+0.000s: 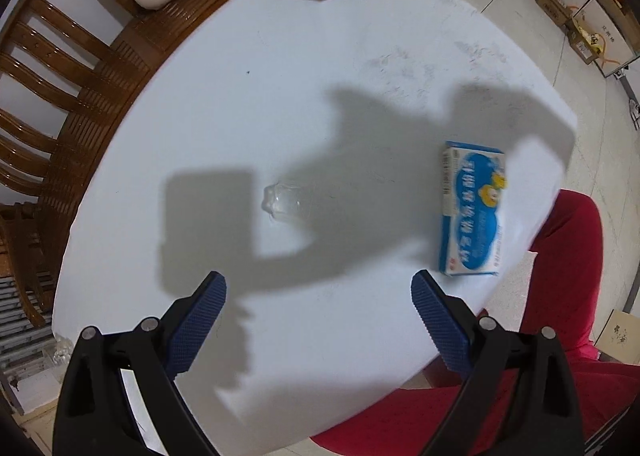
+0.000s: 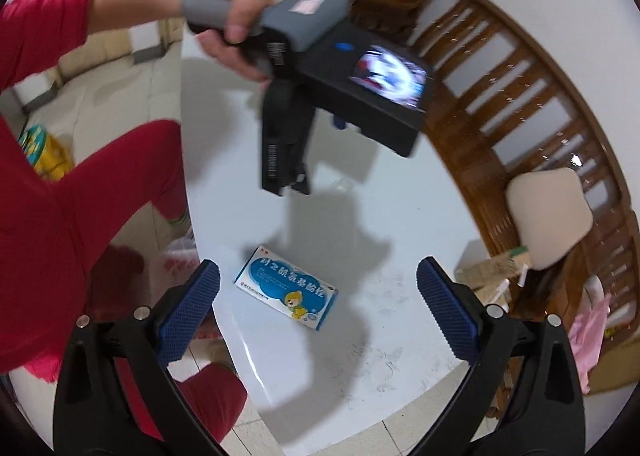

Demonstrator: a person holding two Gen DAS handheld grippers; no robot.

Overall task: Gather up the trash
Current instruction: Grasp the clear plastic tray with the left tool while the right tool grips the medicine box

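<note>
Both the left gripper (image 1: 319,298) and the right gripper (image 2: 319,288) hover above the white desk (image 1: 280,96) with jaws wide apart, holding nothing. A blue-and-white cardboard medicine box (image 2: 286,293) lies flat near the desk's edge, and a small clear plastic cup (image 1: 284,205) rests on its side mid-desk, well apart from it.

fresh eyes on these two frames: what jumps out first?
The blue-and-white cardboard medicine box with a cartoon bear lies flat near the white table's edge, ahead of the open right gripper. In the right wrist view the left gripper hangs over the table, gripped by a hand. A clear crumpled plastic bottle lies mid-table.
</note>
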